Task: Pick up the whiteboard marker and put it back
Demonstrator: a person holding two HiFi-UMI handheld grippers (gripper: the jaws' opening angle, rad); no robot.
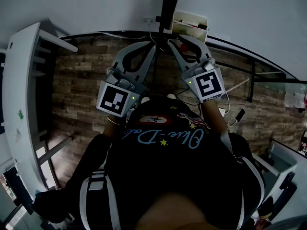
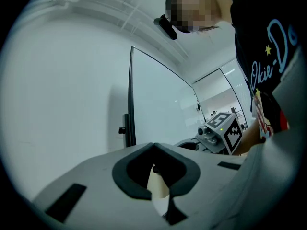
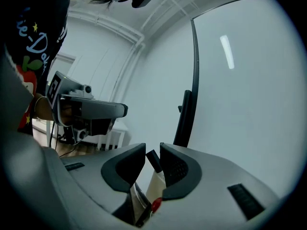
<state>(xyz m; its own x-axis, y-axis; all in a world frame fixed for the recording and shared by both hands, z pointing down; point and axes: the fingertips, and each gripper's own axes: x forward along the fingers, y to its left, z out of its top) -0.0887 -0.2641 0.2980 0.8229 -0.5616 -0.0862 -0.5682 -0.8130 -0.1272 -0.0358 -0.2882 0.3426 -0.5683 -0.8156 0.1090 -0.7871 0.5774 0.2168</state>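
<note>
My right gripper (image 3: 152, 152) is held up beside the whiteboard (image 3: 249, 80), its jaws a narrow gap apart with a black whiteboard marker (image 3: 153, 161) pinched slantwise between the tips. A red bit (image 3: 156, 205) shows lower down between the fingers, also seen from the head as a red bit (image 1: 183, 46). In the head view the right gripper (image 1: 181, 40) points at the white marker tray (image 1: 190, 22) on the board's stand. My left gripper (image 2: 153, 146) is shut and holds nothing; from the head view the left gripper (image 1: 151, 48) hovers left of the stand.
The black stand pole (image 1: 168, 8) rises between the two grippers. A white desk (image 1: 19, 104) runs along the left. Cables and a plug (image 1: 236, 116) lie on the wood floor at right. The person's body fills the lower head view.
</note>
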